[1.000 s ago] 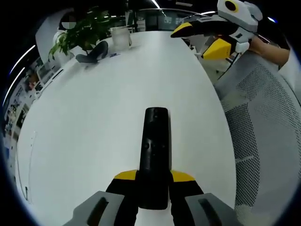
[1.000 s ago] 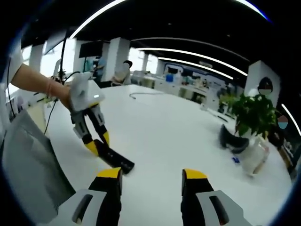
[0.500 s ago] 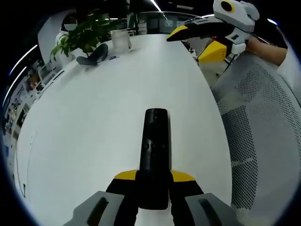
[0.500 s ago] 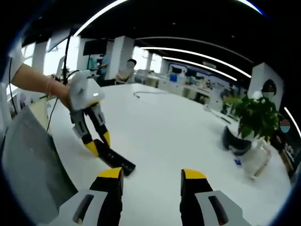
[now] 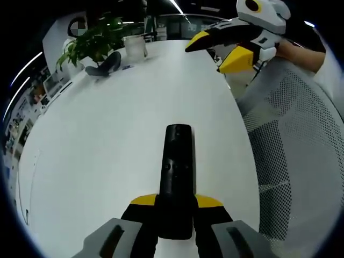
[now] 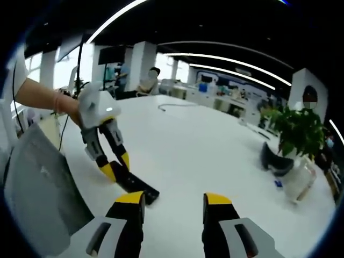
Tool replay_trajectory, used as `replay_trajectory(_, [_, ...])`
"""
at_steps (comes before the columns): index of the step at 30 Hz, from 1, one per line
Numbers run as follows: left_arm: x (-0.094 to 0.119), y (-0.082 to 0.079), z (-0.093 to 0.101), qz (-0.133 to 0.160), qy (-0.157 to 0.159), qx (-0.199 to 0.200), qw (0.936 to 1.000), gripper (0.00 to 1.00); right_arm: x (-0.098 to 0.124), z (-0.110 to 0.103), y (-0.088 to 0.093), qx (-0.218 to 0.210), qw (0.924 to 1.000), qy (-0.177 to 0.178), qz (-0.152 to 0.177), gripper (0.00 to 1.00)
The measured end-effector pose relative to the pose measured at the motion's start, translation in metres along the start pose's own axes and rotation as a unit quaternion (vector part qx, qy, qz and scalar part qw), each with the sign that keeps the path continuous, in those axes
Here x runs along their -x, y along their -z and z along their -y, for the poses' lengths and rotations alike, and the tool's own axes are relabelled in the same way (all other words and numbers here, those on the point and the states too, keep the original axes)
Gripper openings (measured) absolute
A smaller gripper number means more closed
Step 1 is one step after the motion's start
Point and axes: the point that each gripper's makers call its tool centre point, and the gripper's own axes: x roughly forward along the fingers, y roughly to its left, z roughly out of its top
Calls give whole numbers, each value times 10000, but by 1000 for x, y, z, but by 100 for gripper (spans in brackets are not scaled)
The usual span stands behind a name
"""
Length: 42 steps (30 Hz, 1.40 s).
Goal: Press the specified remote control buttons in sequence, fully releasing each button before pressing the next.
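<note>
Black plastic remote control (image 5: 178,177) lies lengthwise on the white table (image 5: 107,140) in the left gripper view, its near end clamped between the 2 yellow-tipped jaws of the left gripper (image 5: 176,207), which rise from 6 o'clock. The remote's far end points toward 12 o'clock, and small buttons show along its top face. At 1 o'clock the right gripper (image 5: 215,51) hangs above the table edge, jaws spread with nothing between them, a hand (image 5: 301,51) behind it. A mesh chair back (image 5: 301,156) fills the 3 o'clock side, just beside the table edge. At 11 o'clock, well apart from the remote, stand a potted plant (image 5: 91,43), a dark curved object (image 5: 105,63) and a clear cup (image 5: 134,47).

White table surface (image 6: 204,145) spreads ahead in the right gripper view. The right gripper (image 6: 173,203) rises from 6 o'clock, released, its 2 jaws apart and holding nothing. At 9 o'clock the left gripper (image 6: 117,165) points down at the table, held by a hand (image 6: 72,107), its yellow tips closed on one end of the remote control (image 6: 137,185); the remote's other end rests on the table just beyond the right gripper's left jaw. A grey chair back (image 6: 43,188) sits at 8 o'clock. At 3 o'clock are the potted plant (image 6: 301,131), the dark curved object (image 6: 274,161) and the clear cup (image 6: 301,183). A cable (image 6: 174,106) lies on the table toward 12 o'clock.
</note>
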Motion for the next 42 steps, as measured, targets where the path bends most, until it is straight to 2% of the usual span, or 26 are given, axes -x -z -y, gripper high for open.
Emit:
replay_trajectory(28, [1, -1, 19, 131, -48, 114, 9998, 24, -4, -16, 3, 70, 9990, -429, -96, 33])
replay_trajectory(37, [1, -2, 30, 415, -117, 263, 9987, 24, -7, -31, 11, 67, 9963, -802, -295, 32])
replay_trajectory(42, [3, -1, 37, 758, 5, 115, 9971, 24, -8, -34, 16, 108, 9953, -861, -419, 31])
